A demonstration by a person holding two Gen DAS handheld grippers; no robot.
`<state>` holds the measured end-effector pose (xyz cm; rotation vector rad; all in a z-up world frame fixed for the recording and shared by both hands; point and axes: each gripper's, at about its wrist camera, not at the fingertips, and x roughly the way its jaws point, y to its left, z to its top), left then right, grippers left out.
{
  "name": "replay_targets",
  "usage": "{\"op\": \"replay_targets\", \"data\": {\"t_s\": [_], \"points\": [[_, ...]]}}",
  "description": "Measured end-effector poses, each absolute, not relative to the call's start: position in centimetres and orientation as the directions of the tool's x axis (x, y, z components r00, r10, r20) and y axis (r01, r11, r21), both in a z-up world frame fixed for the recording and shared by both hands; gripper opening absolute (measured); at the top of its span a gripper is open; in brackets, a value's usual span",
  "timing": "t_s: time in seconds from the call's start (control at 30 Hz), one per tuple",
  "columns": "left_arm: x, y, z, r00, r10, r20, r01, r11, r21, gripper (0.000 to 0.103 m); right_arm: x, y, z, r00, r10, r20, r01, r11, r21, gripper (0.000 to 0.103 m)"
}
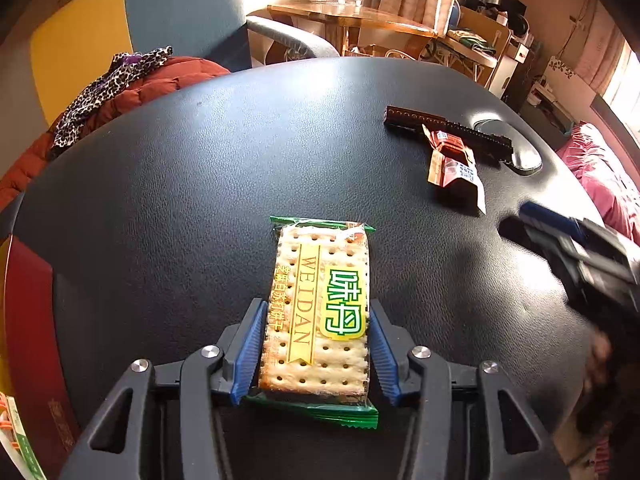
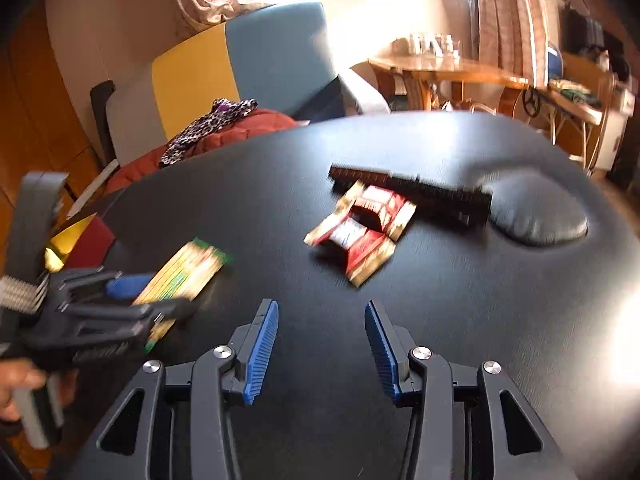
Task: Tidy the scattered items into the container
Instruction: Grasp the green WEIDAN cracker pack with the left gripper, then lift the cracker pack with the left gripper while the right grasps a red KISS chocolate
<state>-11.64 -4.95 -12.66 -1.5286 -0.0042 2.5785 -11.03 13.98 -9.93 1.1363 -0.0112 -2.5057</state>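
Note:
A green-edged cracker packet [image 1: 320,300] with a yellow label lies flat on the black leather tabletop [image 1: 180,200]. My left gripper [image 1: 318,304] is open, and its blue pads [image 1: 250,344] stand close on either side of the packet's near half. The right wrist view shows that same packet [image 2: 188,272] and the left gripper [image 2: 132,296], both blurred. My right gripper [image 2: 321,308] hovers open over bare tabletop with nothing between its fingers. Beyond it lie a red and gold snack wrapper [image 2: 360,232] and a long dark brown bar [image 2: 412,192].
A red box-like thing [image 1: 32,340] sits at the table's left edge. A rounded black leather bump [image 1: 520,148] rises behind the dark bar [image 1: 448,130] and the wrapper [image 1: 452,160]. A red jacket [image 1: 140,92] lies on a chair behind the table.

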Motion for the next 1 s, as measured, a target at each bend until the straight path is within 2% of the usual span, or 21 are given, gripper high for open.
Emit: {"op": "replay_targets", "data": {"t_s": [0.27,0.3,0.33,0.4,0.43,0.5,0.8,0.87,1.0], "points": [[-8.3,-6.2,-12.5,-0.473,0.153,-0.867,-0.087,-0.988,-0.127,0.05,-16.6,12.6,-11.0,-0.568,-0.285,-0.772,0.37,-0.927,0.07,0.045],[-7.8,-6.3,-12.5,-0.475,0.154,-0.867,-0.083,-0.988,-0.13,0.05,-16.7,12.4,-11.2,-0.555,-0.28,-0.783,0.383,-0.922,0.058,0.041],[-7.3,-6.4,-12.4,-0.476,0.157,-0.866,-0.077,-0.988,-0.136,0.05,-16.6,12.3,-11.3,-0.546,-0.274,-0.792,0.396,-0.917,0.044,0.026],[-6.4,-6.6,-12.4,-0.478,0.162,-0.863,-0.068,-0.987,-0.147,0.05,-15.9,12.1,-11.4,-0.532,-0.266,-0.804,0.417,-0.908,0.025,0.02],[-5.9,-6.7,-12.3,-0.478,0.164,-0.863,-0.065,-0.986,-0.152,0.05,-15.2,12.2,-11.5,-0.527,-0.269,-0.806,0.423,-0.906,0.026,0.013],[-4.9,-6.8,-12.2,-0.48,0.167,-0.861,-0.061,-0.986,-0.157,0.05,-13.8,12.4,-11.5,-0.519,-0.277,-0.808,0.434,-0.9,0.03,0.011],[-1.3,-7.6,-12.0,-0.483,0.176,-0.858,-0.045,-0.983,-0.176,0.05,-7.5,13.0,-11.1,-0.505,-0.362,-0.783,0.472,-0.876,0.1,0.013],[-1.0,-7.8,-12.0,-0.482,0.18,-0.857,-0.039,-0.982,-0.185,0.05,-8.4,13.2,-10.5,-0.524,-0.359,-0.772,0.461,-0.882,0.098,0.033],[-0.8,-7.8,-12.0,-0.484,0.178,-0.857,-0.039,-0.983,-0.181,0.05,-12.0,12.6,-9.4,-0.535,-0.368,-0.76,0.46,-0.882,0.103,0.045]]}}
